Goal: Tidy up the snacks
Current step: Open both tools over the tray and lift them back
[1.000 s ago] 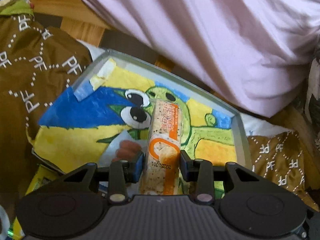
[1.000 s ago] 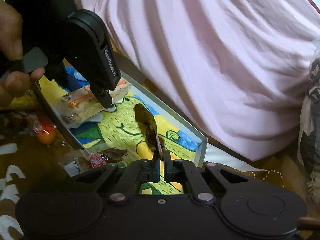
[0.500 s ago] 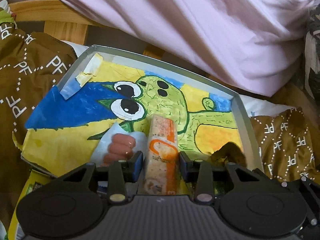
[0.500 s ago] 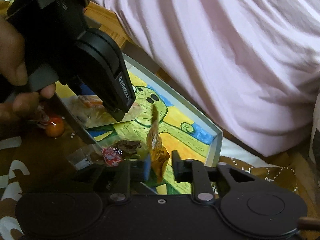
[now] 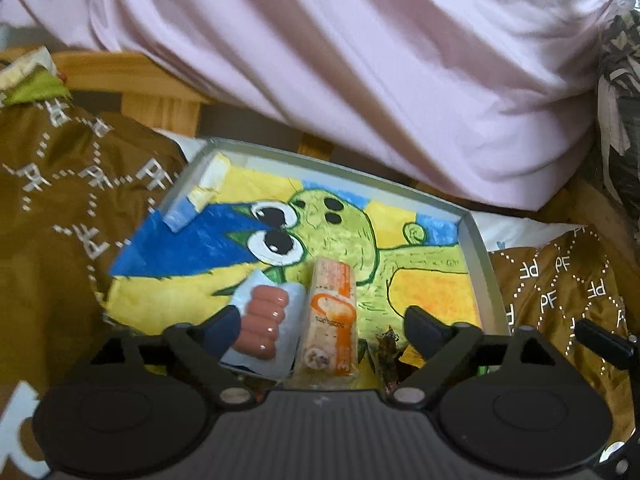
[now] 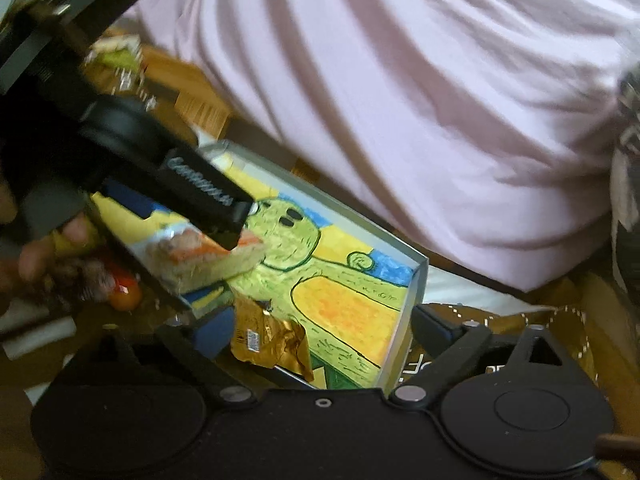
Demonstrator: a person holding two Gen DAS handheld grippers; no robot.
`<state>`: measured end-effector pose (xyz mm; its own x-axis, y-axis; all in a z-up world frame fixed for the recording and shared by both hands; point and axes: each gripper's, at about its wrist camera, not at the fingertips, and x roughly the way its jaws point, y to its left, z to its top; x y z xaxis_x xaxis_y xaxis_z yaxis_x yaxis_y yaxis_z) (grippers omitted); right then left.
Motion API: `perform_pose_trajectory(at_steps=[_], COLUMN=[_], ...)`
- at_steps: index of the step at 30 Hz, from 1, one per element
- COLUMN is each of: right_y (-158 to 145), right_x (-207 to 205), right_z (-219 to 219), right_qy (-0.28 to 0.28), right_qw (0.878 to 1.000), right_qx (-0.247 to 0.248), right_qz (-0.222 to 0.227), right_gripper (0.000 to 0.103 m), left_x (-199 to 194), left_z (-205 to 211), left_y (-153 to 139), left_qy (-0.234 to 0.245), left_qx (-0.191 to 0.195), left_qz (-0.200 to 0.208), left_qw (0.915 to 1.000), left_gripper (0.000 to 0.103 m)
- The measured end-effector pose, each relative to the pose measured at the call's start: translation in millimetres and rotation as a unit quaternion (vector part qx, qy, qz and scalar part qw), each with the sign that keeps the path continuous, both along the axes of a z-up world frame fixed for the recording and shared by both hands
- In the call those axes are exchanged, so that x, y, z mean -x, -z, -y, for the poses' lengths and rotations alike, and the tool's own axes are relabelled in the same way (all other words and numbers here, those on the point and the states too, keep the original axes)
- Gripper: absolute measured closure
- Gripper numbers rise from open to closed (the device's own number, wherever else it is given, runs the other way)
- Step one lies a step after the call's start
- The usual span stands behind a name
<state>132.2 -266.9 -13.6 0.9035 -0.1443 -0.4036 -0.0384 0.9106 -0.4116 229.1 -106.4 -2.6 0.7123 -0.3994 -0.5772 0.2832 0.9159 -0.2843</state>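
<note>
Snacks lie in a shallow grey tray (image 5: 478,256) lined with a frog drawing. From the left wrist, an orange-and-white snack bar (image 5: 329,322) rests near the tray's near edge, beside a pale blue sausage packet (image 5: 266,322). The left gripper (image 5: 320,326) has just opened wide; the bar sits between its jaws, untouched. From the right wrist, a crumpled gold wrapper (image 6: 272,338) lies at the tray's near edge between the right gripper's (image 6: 324,330) jaws, which have just spread wide and hold nothing. Beyond, the left gripper hangs over the bar (image 6: 208,260).
</note>
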Motion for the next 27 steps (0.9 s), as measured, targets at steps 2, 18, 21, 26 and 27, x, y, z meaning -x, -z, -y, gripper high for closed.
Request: perform_pose_trajectory(at_steps=[2,18,21,26,27], right_y=[-5.7,-54.0,-58.2,-62.4,-62.9], right_x=[4.8,85.7,103.9,130.8,135.4], right_z=[3.6,16.0,15.9,14.6,14.2], right_qy=[0.001,0.008,0.010,0.014,0.016], right_qw=[1.000,0.984,0.981,0.978,0.977], right_qx=[-0.022,-0.141,-0.155,-0.164,-0.166], right_qz=[0.006,0.109,0.118,0.129,0.130], right_gripper=[0.004,0.001,0.001,0.001,0.001], left_x=[8.9,103.7,120.9,147.1,152.4], left_z=[-5.5,-47.1,-51.4,-61.6,-64.0], left_y=[-7.2,-60.3,-63.2,-61.5,-61.0], left_qy=[-0.012,-0.049,-0.048,-0.047,-0.049], left_qx=[0.005,0.016,0.007,-0.005,-0.009], left_qz=[0.006,0.095,0.107,0.114,0.118], left_qw=[0.9999,0.9941,0.9931,0.9923,0.9917], left_gripper=[0.004,0.000,0.000,0.000,0.000])
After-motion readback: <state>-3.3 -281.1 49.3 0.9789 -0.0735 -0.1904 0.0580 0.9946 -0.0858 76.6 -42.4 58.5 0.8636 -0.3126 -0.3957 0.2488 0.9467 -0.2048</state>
